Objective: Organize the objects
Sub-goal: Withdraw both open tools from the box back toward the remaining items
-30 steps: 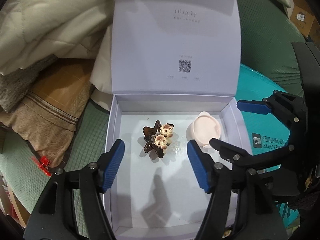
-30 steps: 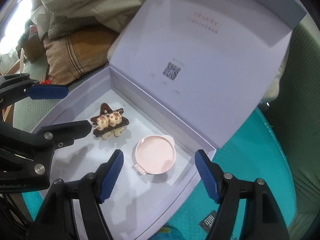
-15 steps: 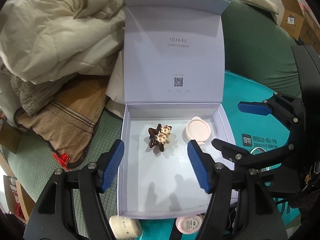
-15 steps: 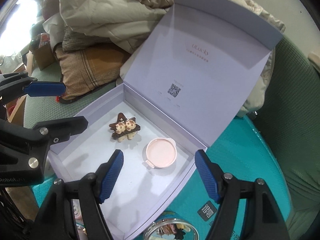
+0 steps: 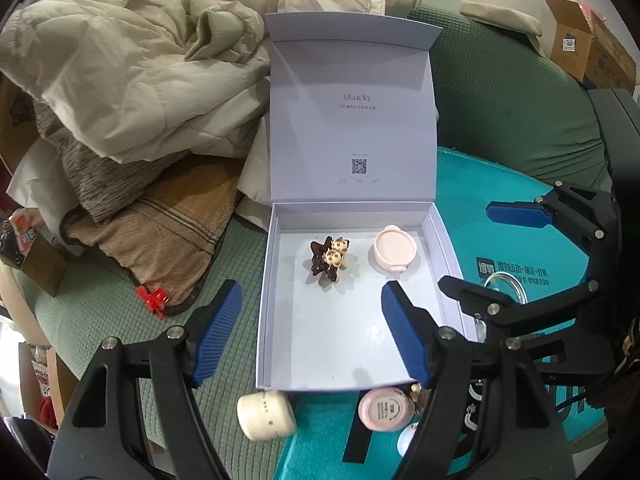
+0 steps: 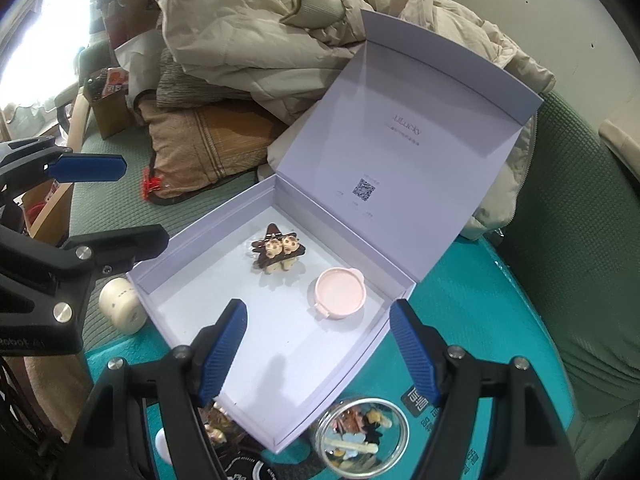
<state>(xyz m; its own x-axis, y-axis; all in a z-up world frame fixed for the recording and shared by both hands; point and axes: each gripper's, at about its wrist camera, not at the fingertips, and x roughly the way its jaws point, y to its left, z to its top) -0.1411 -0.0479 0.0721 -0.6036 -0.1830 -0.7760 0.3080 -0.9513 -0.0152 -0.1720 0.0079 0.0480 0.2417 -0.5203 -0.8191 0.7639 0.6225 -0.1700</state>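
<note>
Under the left wrist camera, the left tongs (image 5: 308, 332) hang released and empty above the near part of a pale lilac cardboard gift box (image 5: 264, 312), whose hinged lid stands upright behind it. Two things lie at the far end of the box floor: a dark brown star-shaped hair clip with two cream bear faces (image 5: 330, 262) and, just beside it to the right, a round pale pink lidded compact (image 5: 394, 249). Outside the box, by its near wall, a cream cylindrical jar (image 5: 265, 415) lies on its side and a round pink tin with a printed label (image 5: 385, 409) sits flat on the teal mat (image 5: 472, 200). The right tongs (image 5: 476, 244) show at the right edge, spread apart with nothing between them.

From the right wrist camera, the right tongs (image 6: 318, 354) are likewise released and bare, poised over the box's near corner. Below them a clear round container of small hair accessories (image 6: 360, 434) rests on the mat, close to the box wall. The cream jar (image 6: 120, 304) lies past the box's left wall.

My reading is that this is the gap between placements: two items are packed and several wait outside. The next move probably calls for lowering one pair of tongs to a loose item near the front wall, closing across its width, then lifting it over the rim onto bare box floor. The jar, lying on its side, may roll if nudged.
</note>
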